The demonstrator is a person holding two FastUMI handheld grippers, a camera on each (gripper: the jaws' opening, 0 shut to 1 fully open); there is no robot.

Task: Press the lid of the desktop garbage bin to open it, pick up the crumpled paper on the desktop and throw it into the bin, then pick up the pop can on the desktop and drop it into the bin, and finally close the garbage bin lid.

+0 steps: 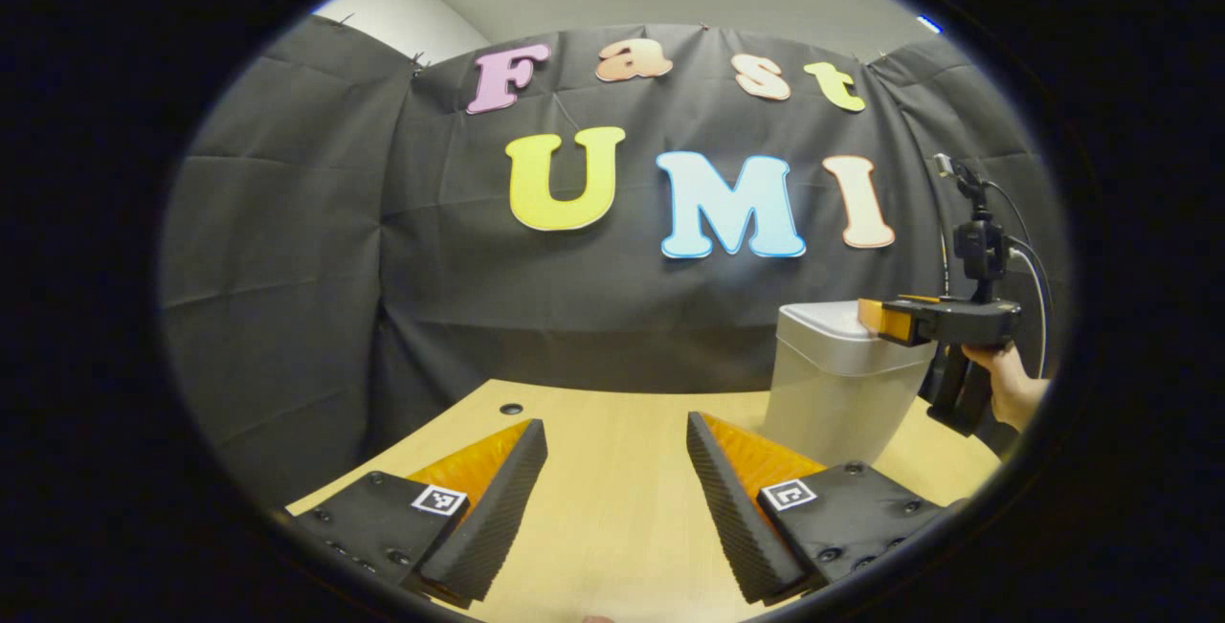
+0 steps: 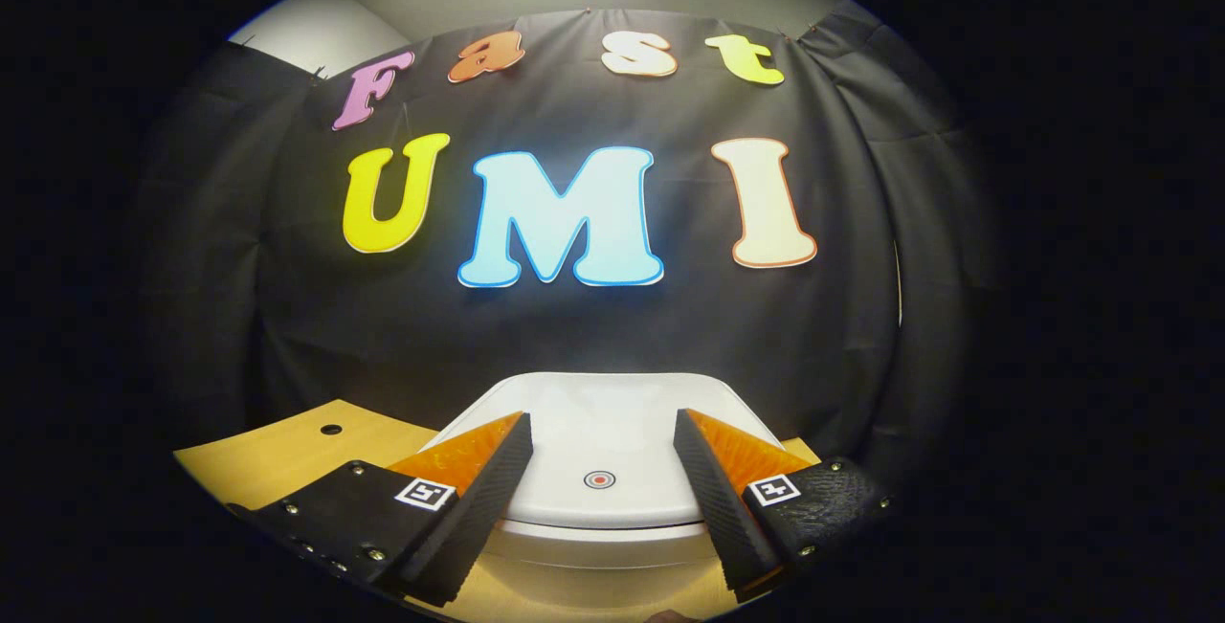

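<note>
The left gripper (image 1: 617, 470) has its fingers spread wide, nothing between them. The right gripper (image 2: 601, 475) is likewise spread, gripped from below by a hand (image 1: 1005, 384).

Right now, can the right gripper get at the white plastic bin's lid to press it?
Probably yes: the right gripper hangs open just above the closed white bin lid, nothing between them.
</note>
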